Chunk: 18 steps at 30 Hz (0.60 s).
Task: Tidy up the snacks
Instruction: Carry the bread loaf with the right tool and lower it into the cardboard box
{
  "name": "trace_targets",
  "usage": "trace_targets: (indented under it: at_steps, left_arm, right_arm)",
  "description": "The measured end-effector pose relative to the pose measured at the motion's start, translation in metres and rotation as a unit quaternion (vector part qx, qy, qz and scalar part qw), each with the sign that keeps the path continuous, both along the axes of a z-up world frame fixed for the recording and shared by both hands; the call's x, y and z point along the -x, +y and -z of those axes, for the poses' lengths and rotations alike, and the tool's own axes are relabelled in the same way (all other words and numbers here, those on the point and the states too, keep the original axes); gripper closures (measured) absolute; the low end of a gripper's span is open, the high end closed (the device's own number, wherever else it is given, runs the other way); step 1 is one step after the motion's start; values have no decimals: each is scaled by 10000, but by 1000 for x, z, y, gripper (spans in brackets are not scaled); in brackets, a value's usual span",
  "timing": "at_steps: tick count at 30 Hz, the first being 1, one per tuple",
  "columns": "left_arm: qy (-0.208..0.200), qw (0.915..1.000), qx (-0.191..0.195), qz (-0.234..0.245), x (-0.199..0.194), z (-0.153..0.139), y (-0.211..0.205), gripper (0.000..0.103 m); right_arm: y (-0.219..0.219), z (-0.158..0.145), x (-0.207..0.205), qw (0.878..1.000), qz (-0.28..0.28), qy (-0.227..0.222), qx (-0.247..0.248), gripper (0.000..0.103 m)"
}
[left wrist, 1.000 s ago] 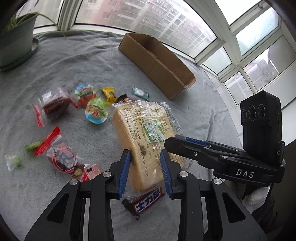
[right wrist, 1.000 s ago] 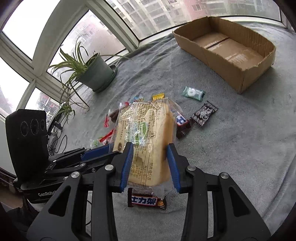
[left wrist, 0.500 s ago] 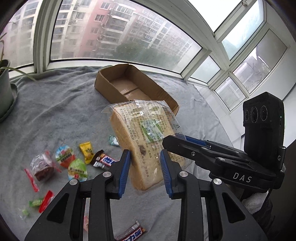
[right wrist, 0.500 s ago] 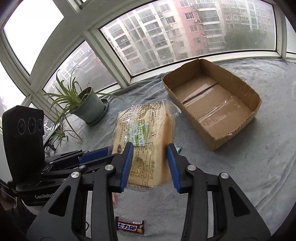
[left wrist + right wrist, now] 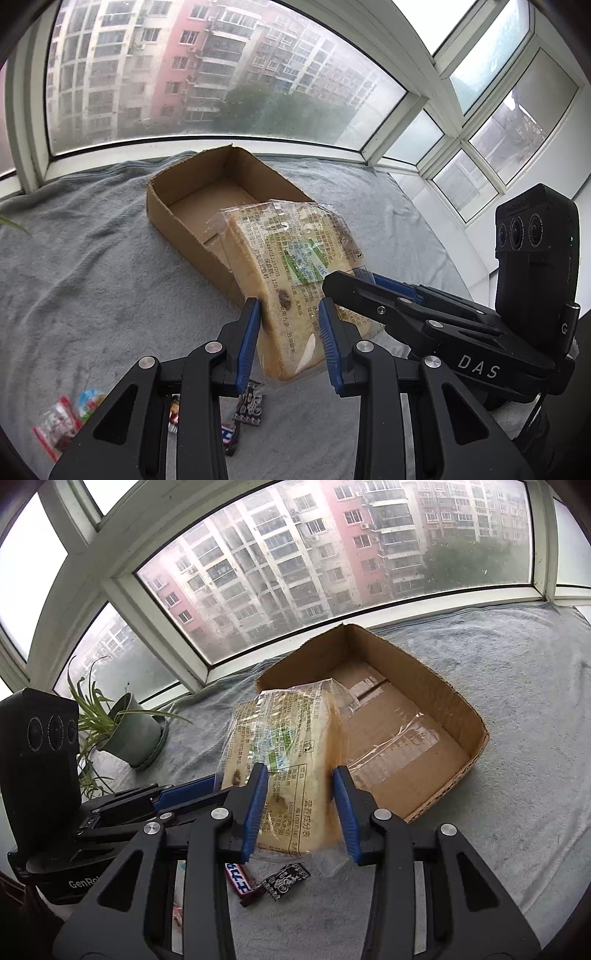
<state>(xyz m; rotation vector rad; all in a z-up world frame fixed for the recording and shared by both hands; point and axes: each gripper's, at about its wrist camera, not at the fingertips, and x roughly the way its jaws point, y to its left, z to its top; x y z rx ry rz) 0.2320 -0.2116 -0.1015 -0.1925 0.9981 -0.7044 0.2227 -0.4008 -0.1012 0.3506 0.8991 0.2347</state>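
A sliced bread loaf in a clear printed bag (image 5: 280, 266) (image 5: 291, 738) hangs in the air, held from both sides. My left gripper (image 5: 288, 306) is shut on its lower end, blue pads pressing the bag. My right gripper (image 5: 300, 775) is shut on the same loaf; its fingers (image 5: 369, 291) reach in from the right in the left wrist view. The open brown cardboard box (image 5: 173, 225) (image 5: 424, 686) lies on the grey blanket just beyond the loaf, with nothing inside. The loaf's far end overlaps the box's near edge.
Small wrapped snacks lie on the blanket under the grippers: a dark wrapper (image 5: 251, 406) (image 5: 286, 880), a chocolate bar (image 5: 242, 880), a red packet (image 5: 55, 424). A potted plant (image 5: 129, 731) stands at the left by the window. Window frames ring the blanket's far side.
Both grippers have carried the loaf away from the snack pile and slightly up toward the box. The box now fills the middle of both views; most snacks have dropped out of sight.
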Motion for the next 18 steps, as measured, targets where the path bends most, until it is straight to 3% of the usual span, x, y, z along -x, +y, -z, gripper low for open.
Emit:
trace_targets:
  at_steps: [18]
  left_arm:
    - [253,9995,-5,201,-39,26,-39,74]
  right_arm:
    - [-40,30,-32,9996,173,232,55,64]
